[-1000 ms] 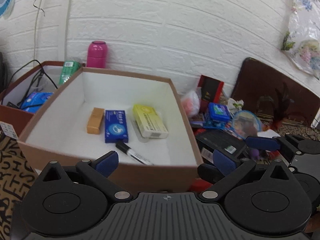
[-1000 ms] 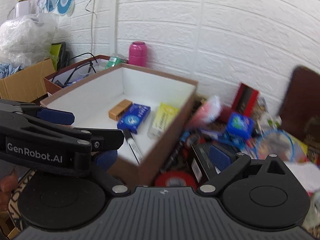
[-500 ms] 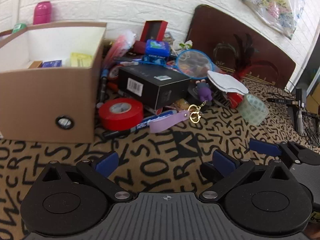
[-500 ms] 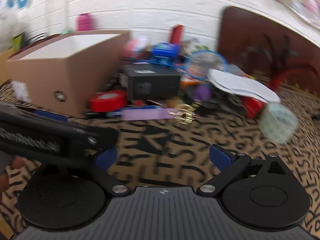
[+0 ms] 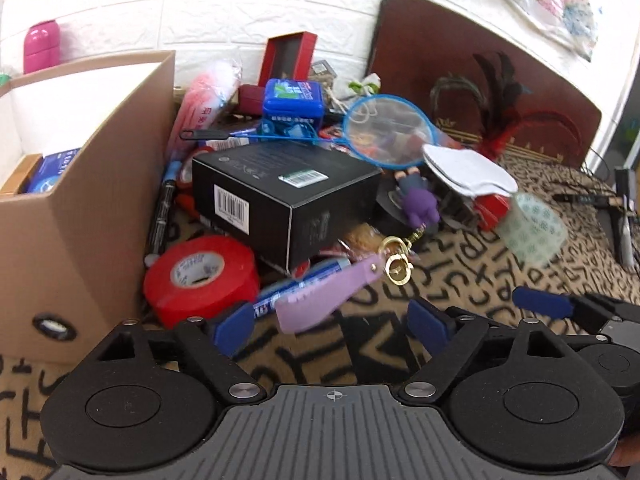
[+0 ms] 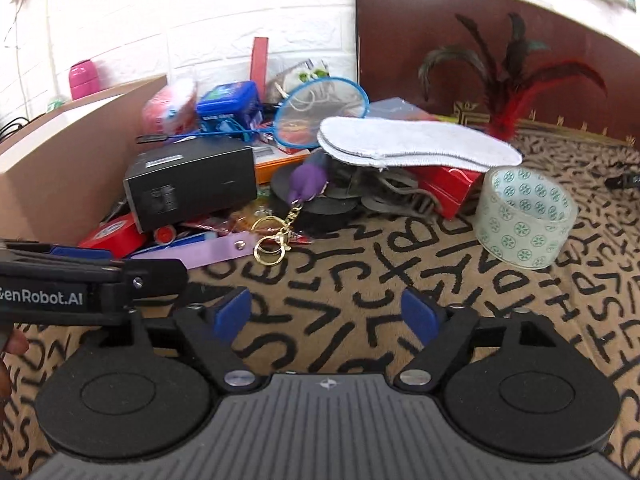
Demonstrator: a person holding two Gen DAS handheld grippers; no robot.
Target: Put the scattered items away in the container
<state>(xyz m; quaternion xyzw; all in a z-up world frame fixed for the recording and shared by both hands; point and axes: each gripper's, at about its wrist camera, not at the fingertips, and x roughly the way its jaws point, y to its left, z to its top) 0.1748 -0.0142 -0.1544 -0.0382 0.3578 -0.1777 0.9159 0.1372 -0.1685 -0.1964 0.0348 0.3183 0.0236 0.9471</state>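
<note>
The cardboard box (image 5: 80, 200) stands at the left, with small packets inside. Beside it lies a heap: a red tape roll (image 5: 200, 276), a black box (image 5: 280, 196), a blue marker (image 5: 296, 288) and a purple strap (image 5: 324, 296) with a gold clasp (image 5: 396, 264). My left gripper (image 5: 331, 326) hovers low over the cloth, jaws closing, the strap's near end just ahead of its fingertips and untouched. My right gripper (image 6: 326, 314) is to its right, jaws closing over bare cloth with nothing between them. A patterned clear tape roll (image 6: 524, 216) sits ahead of it to the right.
White insoles (image 6: 416, 144), a blue mini racket (image 5: 384, 132), a blue tin (image 5: 292, 100) and a purple doll (image 5: 416, 200) crowd the heap. A dark wooden board (image 6: 480, 28) leans on the white brick wall. A hand's fingertips (image 6: 12, 348) show at the left edge.
Both grippers swung away from above the box, rightward and down to the cloth in front of the heap. Their jaws have narrowed somewhat.
</note>
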